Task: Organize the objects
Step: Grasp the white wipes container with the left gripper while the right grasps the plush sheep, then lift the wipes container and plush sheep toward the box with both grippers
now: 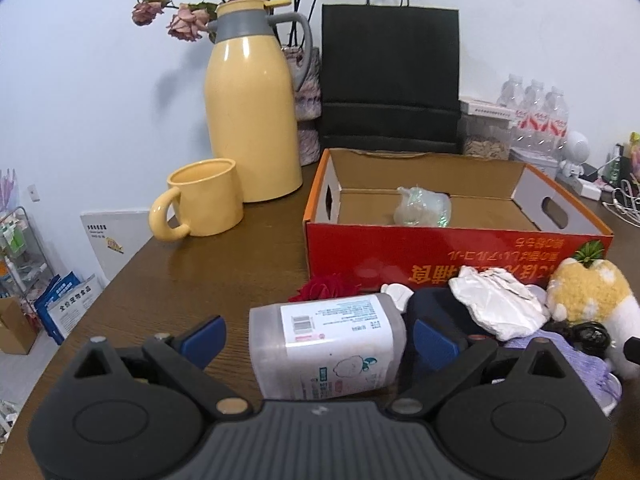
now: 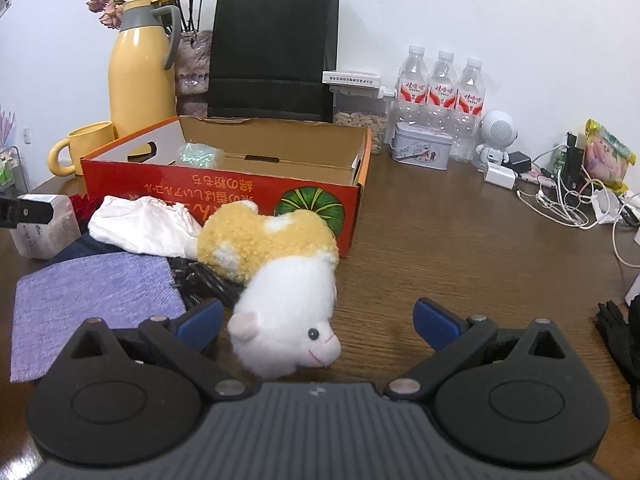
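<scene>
A translucent bottle (image 1: 328, 344) with a white label lies on its side on the brown table, between the wide-apart blue pads (image 1: 204, 338) of my left gripper (image 1: 320, 342), which is open. My right gripper (image 2: 318, 322) is open too, and the head of a white and yellow plush toy (image 2: 280, 280) lies between its fingers, nearer the left one. Behind both stands a red cardboard box (image 1: 460, 256) (image 2: 224, 188) holding a crumpled clear bag (image 1: 422, 206). A white crumpled cloth (image 2: 148, 226), a purple cloth (image 2: 92, 292) and a red flower (image 1: 328, 286) lie in front of the box.
A yellow mug (image 1: 204, 204), a yellow thermos (image 1: 252, 100) and a black paper bag (image 1: 390, 76) stand at the back. To the right are water bottles (image 2: 440, 84), a tin (image 2: 420, 152), tangled cables (image 2: 568, 200) and a black glove (image 2: 624, 332). The table's left edge is close.
</scene>
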The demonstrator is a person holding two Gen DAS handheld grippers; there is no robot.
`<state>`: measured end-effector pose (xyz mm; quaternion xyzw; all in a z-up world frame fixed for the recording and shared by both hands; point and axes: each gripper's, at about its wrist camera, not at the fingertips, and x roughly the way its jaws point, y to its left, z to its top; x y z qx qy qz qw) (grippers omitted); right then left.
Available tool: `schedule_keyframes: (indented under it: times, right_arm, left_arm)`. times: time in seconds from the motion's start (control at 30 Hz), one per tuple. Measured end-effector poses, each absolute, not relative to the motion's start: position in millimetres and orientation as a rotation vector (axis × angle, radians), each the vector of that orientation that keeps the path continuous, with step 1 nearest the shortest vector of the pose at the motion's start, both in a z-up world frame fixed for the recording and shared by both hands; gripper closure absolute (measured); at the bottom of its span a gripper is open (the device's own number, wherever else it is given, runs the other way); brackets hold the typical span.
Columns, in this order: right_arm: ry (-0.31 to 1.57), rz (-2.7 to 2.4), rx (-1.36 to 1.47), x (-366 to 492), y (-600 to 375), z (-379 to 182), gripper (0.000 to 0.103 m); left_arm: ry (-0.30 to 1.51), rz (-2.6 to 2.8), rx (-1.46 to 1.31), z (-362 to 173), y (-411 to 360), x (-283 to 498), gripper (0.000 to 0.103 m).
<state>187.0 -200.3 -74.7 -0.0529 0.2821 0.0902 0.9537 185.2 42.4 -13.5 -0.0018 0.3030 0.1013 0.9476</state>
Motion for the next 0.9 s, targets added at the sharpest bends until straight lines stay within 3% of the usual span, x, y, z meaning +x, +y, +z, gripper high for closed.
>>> schedule_keyframes:
  times: [0.33, 0.6, 0.73, 0.9]
  right_arm:
    - [0.598, 0.174, -0.064, 208.5, -204.2, -81.6, 0.000]
    - [0.620, 0.211, 0.027, 221.1, -206.3, -89.8, 0.021]
    - [0.609, 0.243, 0.048, 218.9, -206.0, -89.7, 0.055]
    - [0.579, 0.233, 0.053, 213.1, -206.4, -90.2, 0.056]
  left_arm:
    - [0.635, 0.250, -0.028, -29.7, 45.3, 205.9, 0.003]
    - [0.639, 0.235, -0.066, -39.5, 48.7, 211.4, 0.018]
    - [0.618, 0.232, -0.072, -40.6, 49.5, 208.6, 0.019]
    - [0.606, 0.225, -0.088, -40.6, 52.3, 205.4, 0.019]
